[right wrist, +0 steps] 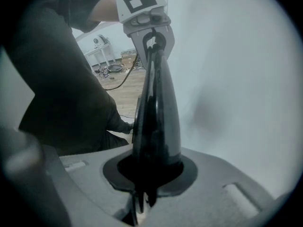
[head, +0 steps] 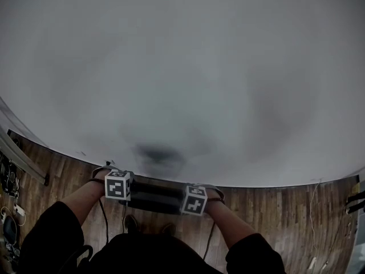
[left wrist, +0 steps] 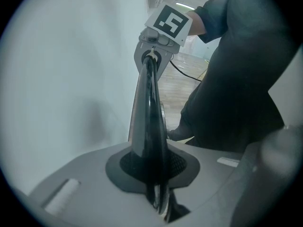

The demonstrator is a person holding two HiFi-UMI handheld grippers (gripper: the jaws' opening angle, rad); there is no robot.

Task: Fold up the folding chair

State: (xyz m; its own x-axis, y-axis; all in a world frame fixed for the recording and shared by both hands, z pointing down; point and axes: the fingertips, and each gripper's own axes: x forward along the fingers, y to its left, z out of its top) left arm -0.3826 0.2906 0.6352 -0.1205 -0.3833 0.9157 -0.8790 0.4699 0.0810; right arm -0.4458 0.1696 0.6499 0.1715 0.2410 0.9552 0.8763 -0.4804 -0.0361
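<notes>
The folding chair shows only as a glossy black edge (head: 154,194) running level between my two grippers, close to a white wall. My left gripper (head: 118,186) is shut on its left end and my right gripper (head: 194,200) on its right end. In the left gripper view the black edge (left wrist: 149,108) runs from my left gripper's jaws (left wrist: 159,196) up to the right gripper's marker cube (left wrist: 168,21). The right gripper view mirrors this: the edge (right wrist: 156,103) leaves my right gripper's jaws (right wrist: 142,195) toward the left gripper's cube (right wrist: 138,0). The rest of the chair is hidden.
A white wall (head: 182,67) fills most of the head view, right in front of the chair. Wood floor (head: 285,210) lies below, with cables (head: 312,210) at the right and dark gear (head: 8,178) at the far left. The person's dark-clothed body (left wrist: 236,79) stands directly behind the chair.
</notes>
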